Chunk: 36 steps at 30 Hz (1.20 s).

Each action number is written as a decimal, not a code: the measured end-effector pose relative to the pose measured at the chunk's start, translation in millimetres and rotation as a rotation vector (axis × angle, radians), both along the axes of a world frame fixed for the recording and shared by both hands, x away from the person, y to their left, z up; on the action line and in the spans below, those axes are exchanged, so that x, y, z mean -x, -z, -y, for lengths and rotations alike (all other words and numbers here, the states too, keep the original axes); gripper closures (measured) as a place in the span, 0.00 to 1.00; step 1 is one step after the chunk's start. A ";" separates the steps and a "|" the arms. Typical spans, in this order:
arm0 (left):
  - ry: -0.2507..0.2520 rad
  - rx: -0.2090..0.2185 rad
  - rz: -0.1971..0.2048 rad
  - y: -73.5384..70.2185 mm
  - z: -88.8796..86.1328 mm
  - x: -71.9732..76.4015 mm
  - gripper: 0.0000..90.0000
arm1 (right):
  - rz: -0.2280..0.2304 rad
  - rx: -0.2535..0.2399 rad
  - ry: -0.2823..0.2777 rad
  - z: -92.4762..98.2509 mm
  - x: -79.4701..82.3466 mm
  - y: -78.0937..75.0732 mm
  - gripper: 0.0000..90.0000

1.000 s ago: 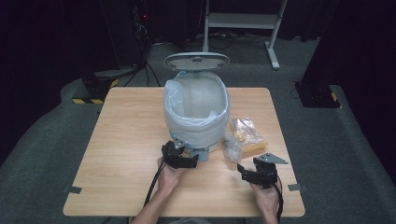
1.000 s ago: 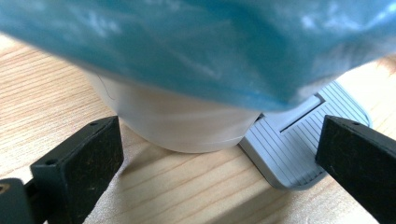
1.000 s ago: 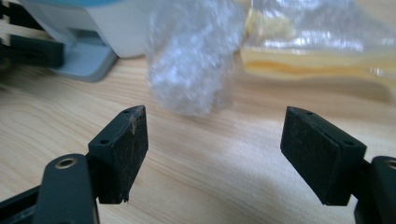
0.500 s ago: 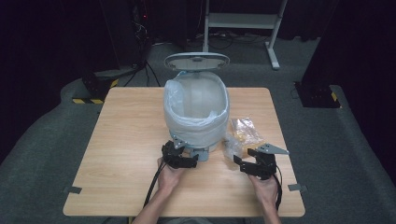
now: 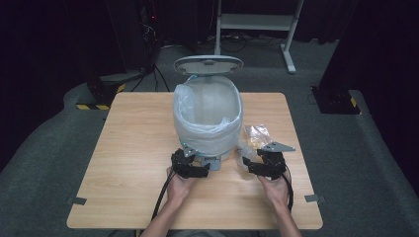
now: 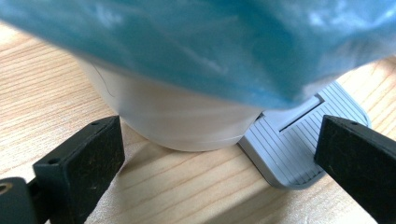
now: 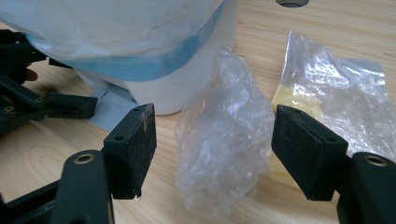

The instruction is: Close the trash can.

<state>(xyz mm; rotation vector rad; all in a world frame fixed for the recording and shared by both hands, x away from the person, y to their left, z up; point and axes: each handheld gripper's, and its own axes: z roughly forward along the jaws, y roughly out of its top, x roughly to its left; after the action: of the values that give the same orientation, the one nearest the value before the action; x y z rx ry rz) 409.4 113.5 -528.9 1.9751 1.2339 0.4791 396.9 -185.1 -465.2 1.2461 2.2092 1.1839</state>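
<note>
On a pale wooden surface (image 5: pixel 128 148), the left claw (image 6: pixel 219 154) sits spread at the foot of a white pedal bin (image 5: pixel 210 116) — its grey ribbed pedal (image 6: pixel 299 144) lies between the jaws, untouched. The bin's lid (image 5: pixel 208 64) stands raised, a translucent blue-tinged liner (image 5: pixel 197 106) folded over its rim. Just right of the bin lies a crumpled clear plastic wrapper (image 7: pixel 224 140), glossy and creased. The right claw (image 7: pixel 215 154) straddles the wrapper, jaws just closing yet apart from it. Farther right rests a clear bag of yellowish contents (image 7: pixel 336 93).
</note>
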 end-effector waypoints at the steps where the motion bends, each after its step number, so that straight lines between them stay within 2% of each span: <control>1: 0.000 0.000 0.001 0.0 0.1 0.1 0.02 | 0.000 0.000 0.000 0.0 0.0 0.0 0.34; 8: 0.001 0.003 -0.002 0.0 -0.2 0.0 0.02 | -0.022 0.032 0.007 -5.8 -14.1 -0.3 0.32; 12: 0.001 0.005 -0.004 0.0 -0.3 -0.1 0.02 | -0.039 0.046 0.004 -9.0 -20.5 3.0 0.35; 14: 0.001 0.006 -0.004 0.0 -0.4 -0.1 0.03 | -0.029 0.043 0.008 -9.6 -22.8 5.8 0.43; 15: 0.001 0.006 -0.004 0.0 -0.4 -0.1 0.03 | -0.029 0.043 0.008 -9.6 -22.8 5.8 0.43; 19: 0.001 0.009 -0.007 0.0 -0.7 -0.3 0.03 | -0.047 0.056 0.019 -10.0 -26.2 9.9 0.52; 27: 0.000 0.015 -0.009 0.1 -1.1 -0.6 0.03 | -0.110 0.048 -0.014 -7.5 -30.8 21.3 0.71; 28: 0.000 0.018 -0.010 0.2 -1.2 -0.7 0.04 | -0.114 0.045 -0.025 -7.7 -31.3 21.9 0.77; 30: 0.000 0.019 -0.011 0.2 -1.4 -0.8 0.04 | -0.115 0.044 -0.028 -7.9 -31.4 22.0 0.80; 31: 0.001 0.019 -0.011 0.2 -1.4 -0.8 0.04 | -0.114 0.044 -0.037 -8.2 -31.6 22.5 0.86; 36: 0.001 0.022 -0.012 0.2 -1.6 -0.9 0.04 | -0.114 0.051 -0.056 -9.7 -30.9 22.9 0.95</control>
<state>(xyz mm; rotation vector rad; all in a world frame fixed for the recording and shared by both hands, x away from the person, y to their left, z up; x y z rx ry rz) 410.3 115.1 -529.0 1.9632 1.2406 0.4520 427.8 -175.4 -488.1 1.2685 2.3555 1.0943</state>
